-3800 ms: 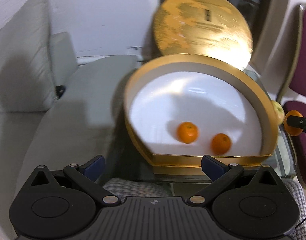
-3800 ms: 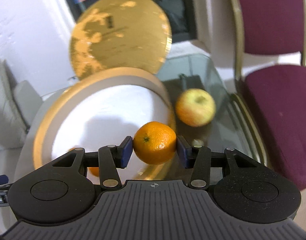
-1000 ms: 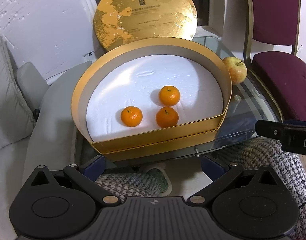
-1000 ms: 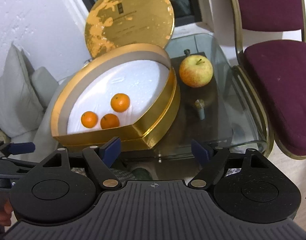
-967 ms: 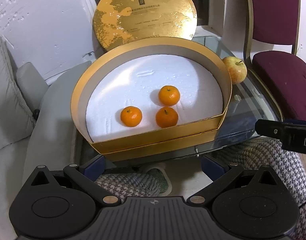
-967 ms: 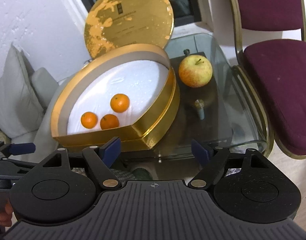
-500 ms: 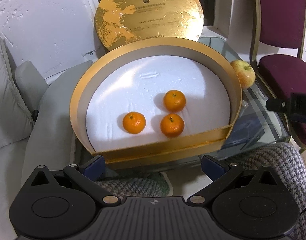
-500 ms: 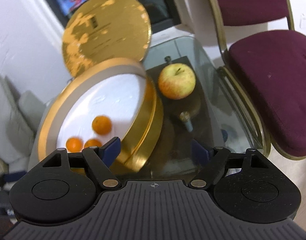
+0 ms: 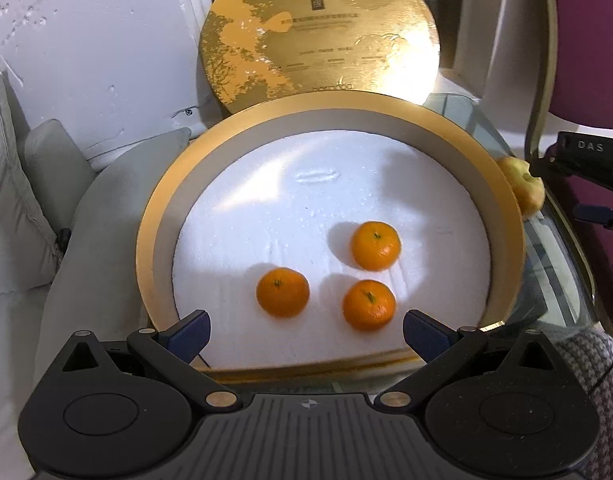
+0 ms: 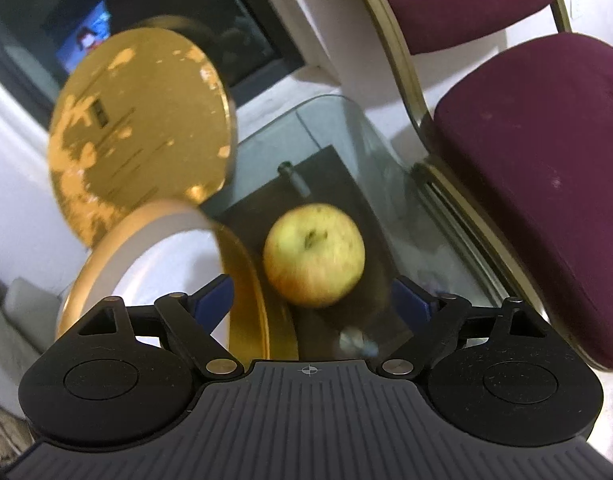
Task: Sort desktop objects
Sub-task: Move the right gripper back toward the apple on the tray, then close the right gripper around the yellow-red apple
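Apple [image 10: 313, 255] round, yellow-green, on glass table [image 10: 346, 128]; right gripper [image 10: 312, 296] jaws opening.

Three oranges [image 9: 373, 246] [image 9: 283, 292] [image 9: 369, 305], one apple [image 10: 313, 255], one gold box [image 9: 502, 208], one gold lid [image 9: 318, 32], one maroon chair [image 10: 546, 184], two grippers [image 9: 306, 332] [image 10: 312, 300]

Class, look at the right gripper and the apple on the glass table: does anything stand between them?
Nothing visible does. The apple lies just ahead of the open right gripper, whose jaws have just been opening. The gold box rises close beside it.
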A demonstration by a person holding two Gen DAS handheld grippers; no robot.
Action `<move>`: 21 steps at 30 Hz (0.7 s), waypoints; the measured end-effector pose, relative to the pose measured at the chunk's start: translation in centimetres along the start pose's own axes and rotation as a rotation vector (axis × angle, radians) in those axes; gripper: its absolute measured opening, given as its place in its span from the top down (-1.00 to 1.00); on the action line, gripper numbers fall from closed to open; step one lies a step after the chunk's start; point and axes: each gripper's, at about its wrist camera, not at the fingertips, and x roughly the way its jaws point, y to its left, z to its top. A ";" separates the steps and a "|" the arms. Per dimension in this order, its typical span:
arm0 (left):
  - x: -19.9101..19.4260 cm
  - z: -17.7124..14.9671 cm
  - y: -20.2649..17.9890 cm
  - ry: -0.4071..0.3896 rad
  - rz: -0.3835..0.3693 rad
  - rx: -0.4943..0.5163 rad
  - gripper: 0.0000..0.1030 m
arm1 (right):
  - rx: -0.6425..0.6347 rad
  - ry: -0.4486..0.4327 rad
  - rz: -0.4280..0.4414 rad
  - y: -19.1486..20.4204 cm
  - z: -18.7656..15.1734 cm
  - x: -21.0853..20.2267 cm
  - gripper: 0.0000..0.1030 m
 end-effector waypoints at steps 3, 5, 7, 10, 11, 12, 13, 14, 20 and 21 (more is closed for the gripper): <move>0.8 0.3 0.2 0.012 0.005 -0.005 -0.99 | 0.036 0.014 -0.007 -0.1 1.0 2.3 -0.78; 1.2 0.4 0.3 0.019 0.006 -0.009 -0.99 | 0.071 0.037 -0.011 -0.3 1.6 3.8 -0.78; 1.5 0.5 0.4 0.023 0.002 -0.015 -0.99 | 0.105 0.062 -0.004 -0.5 1.9 5.1 -0.78; 2.0 0.5 0.3 0.032 -0.004 -0.017 -0.99 | 0.111 0.084 -0.008 -0.2 2.1 6.4 -0.78; 2.0 0.5 0.3 0.035 -0.006 -0.016 -0.99 | 0.106 0.089 -0.014 -0.1 2.1 6.7 -0.78; 2.1 0.5 0.3 0.037 -0.008 -0.015 -0.99 | 0.100 0.092 -0.017 0.0 2.1 6.9 -0.78; 2.2 0.5 0.3 0.039 -0.010 -0.015 -0.99 | 0.095 0.096 -0.021 0.1 2.1 7.2 -0.78; 2.3 0.5 0.3 0.041 -0.011 -0.014 -0.99 | 0.090 0.100 -0.025 0.2 2.1 7.4 -0.78; 2.4 0.3 0.5 0.047 -0.013 -0.018 -0.99 | 0.061 0.098 -0.044 0.3 2.2 8.0 -0.67; 2.4 0.3 0.6 0.047 -0.012 -0.019 -0.99 | 0.058 0.096 -0.045 0.3 2.1 8.0 -0.66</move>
